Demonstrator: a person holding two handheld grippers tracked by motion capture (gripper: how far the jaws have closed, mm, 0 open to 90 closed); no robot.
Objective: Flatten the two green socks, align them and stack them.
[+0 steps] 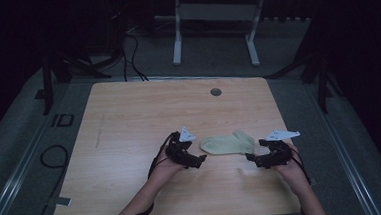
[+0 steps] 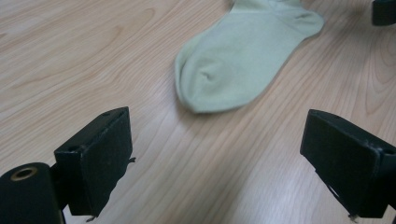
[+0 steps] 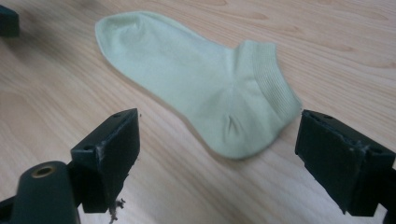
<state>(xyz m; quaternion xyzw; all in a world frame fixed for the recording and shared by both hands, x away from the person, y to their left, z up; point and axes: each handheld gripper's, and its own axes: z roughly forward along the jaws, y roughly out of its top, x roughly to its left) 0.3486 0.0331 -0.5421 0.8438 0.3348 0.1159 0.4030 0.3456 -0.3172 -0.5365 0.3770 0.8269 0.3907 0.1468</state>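
Note:
A pale green ankle sock lies flat on the wooden table, toe to the left and cuff to the right in the high view. My left gripper sits just left of the toe, open, jaws wide apart and nothing between them; the sock's toe lies a little ahead of it. My right gripper is just right of the cuff, open as well, with the heel and cuff of the sock on the table just beyond its fingertips. Neither gripper touches the sock.
A round grommet hole sits near the table's far edge. Beyond the table stand a white frame and dark stands on grey carpet. Cables loop on the floor at the left. Bare wood surrounds the sock.

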